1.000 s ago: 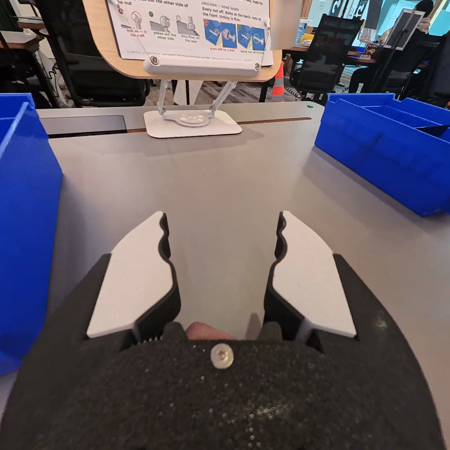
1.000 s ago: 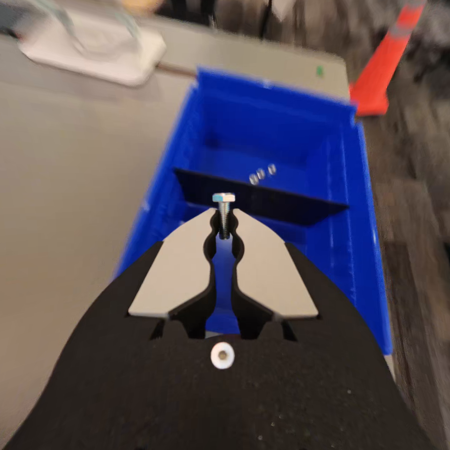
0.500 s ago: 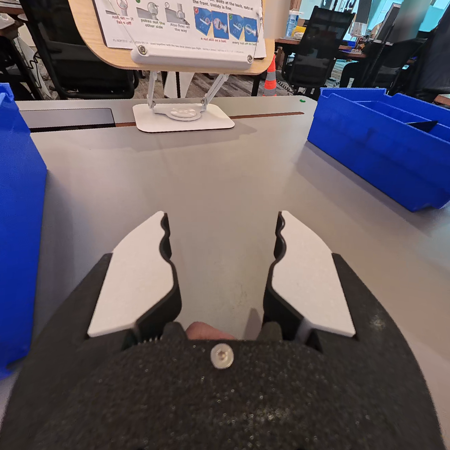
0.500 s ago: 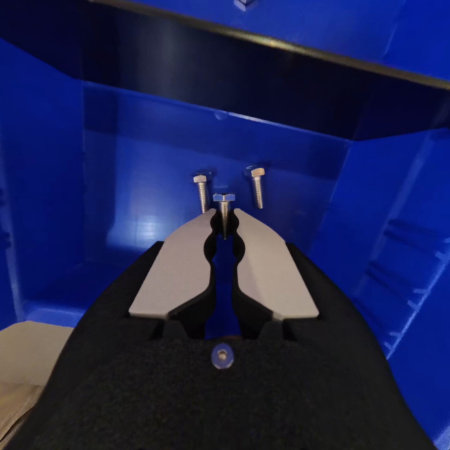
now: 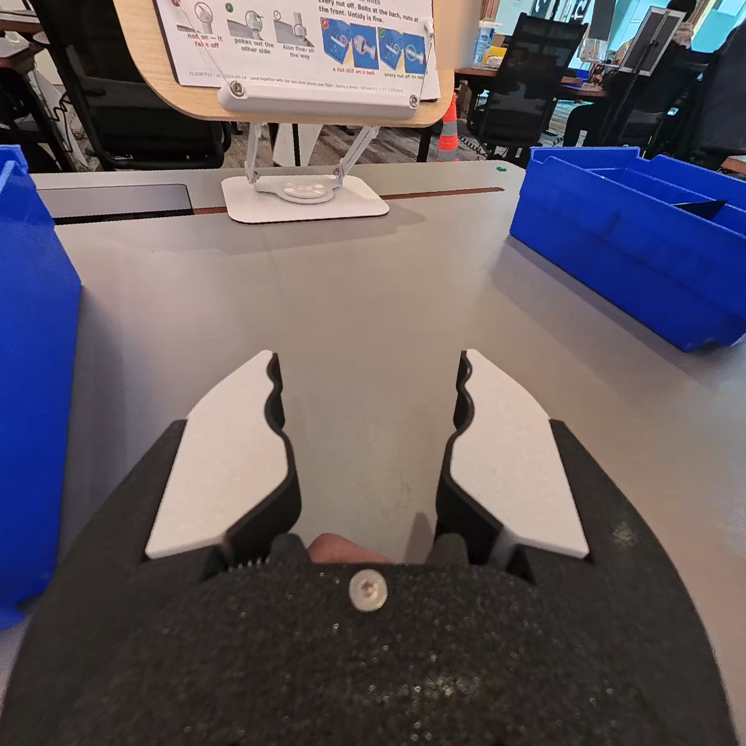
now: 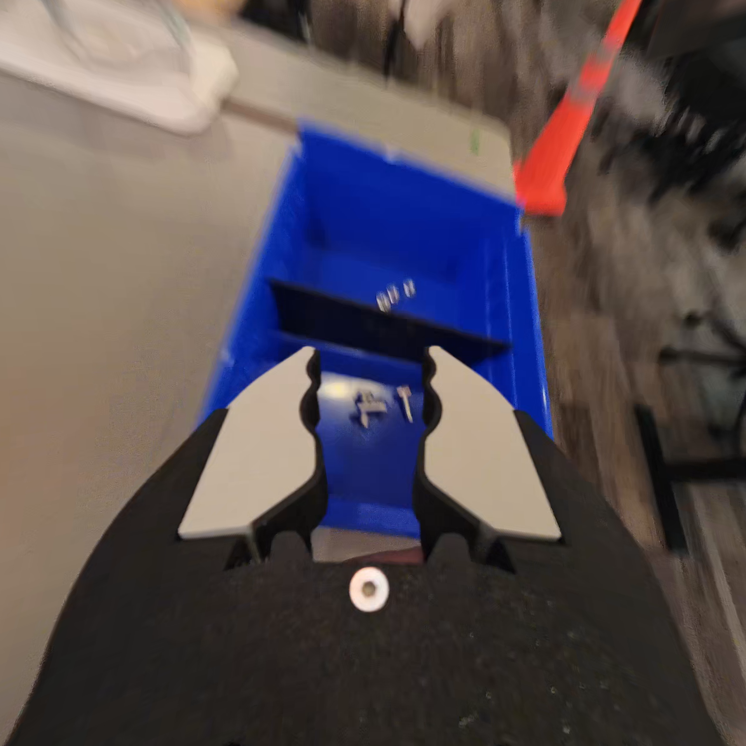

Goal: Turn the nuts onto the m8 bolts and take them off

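In the blurred right wrist view my right gripper (image 6: 370,355) is open and empty, above the near compartment of a blue bin (image 6: 520,323). Silver bolts (image 6: 405,403) lie on the bin floor below the jaws; two of them overlap (image 6: 369,407). Three small nuts (image 6: 393,294) lie in the far compartment, behind a dark divider (image 6: 363,323). In the left wrist view my left gripper (image 5: 368,357) is wide open and empty over the grey table (image 5: 363,290). The same blue bin (image 5: 629,242) shows at the right there.
A second blue bin (image 5: 28,363) stands at the left edge. A white stand (image 5: 306,198) holding an instruction board (image 5: 298,56) is at the table's back. An orange cone (image 6: 573,121) and office chairs (image 5: 516,80) are beyond the table.
My right gripper went down into the bin shut on a bolt, opened and let it go among the others, then rose back above the bin. The left gripper stayed open and barely moved.
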A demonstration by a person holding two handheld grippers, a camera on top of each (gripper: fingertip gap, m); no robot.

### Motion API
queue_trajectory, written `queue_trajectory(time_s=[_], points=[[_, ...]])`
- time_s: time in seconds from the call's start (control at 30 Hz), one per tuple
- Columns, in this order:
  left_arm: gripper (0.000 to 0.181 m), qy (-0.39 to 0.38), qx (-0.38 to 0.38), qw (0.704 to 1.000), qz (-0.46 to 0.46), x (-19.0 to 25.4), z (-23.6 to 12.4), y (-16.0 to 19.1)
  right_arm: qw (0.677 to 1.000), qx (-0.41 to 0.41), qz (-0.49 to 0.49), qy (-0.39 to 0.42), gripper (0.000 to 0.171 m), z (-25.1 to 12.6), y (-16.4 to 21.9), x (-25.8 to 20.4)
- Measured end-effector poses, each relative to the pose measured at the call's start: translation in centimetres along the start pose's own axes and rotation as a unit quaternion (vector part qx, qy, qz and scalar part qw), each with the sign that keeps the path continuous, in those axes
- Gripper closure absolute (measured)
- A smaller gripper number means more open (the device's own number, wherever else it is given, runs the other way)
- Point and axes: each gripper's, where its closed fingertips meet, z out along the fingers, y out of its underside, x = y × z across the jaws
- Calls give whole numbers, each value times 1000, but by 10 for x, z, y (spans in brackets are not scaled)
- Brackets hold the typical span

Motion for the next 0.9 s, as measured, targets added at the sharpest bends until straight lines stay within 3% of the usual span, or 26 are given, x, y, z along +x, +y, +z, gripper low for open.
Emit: queue_trajectory(time_s=[0.1, 0.2, 0.3, 0.47, 0.9], points=[[98, 4, 2, 1000, 0, 3, 1, -1, 984, 170, -11, -49, 109, -36, -52, -66], [99, 8, -1, 1000, -2, 5, 0, -1, 963, 246, 7, -105, 97, -49, -64, -130], [100, 12, -1, 1000, -12, 6, 0, -3, 958, 257, 23, -124, 82, -37, -52, -173], [98, -2, 14, 1000, -23, 1, -4, -10, 962, 233, 12, -139, 79, -16, -24, -217], [96, -1, -2, 999, -40, 2, -5, -1, 964, 212, 23, -158, 84, -9, -14, -211]])
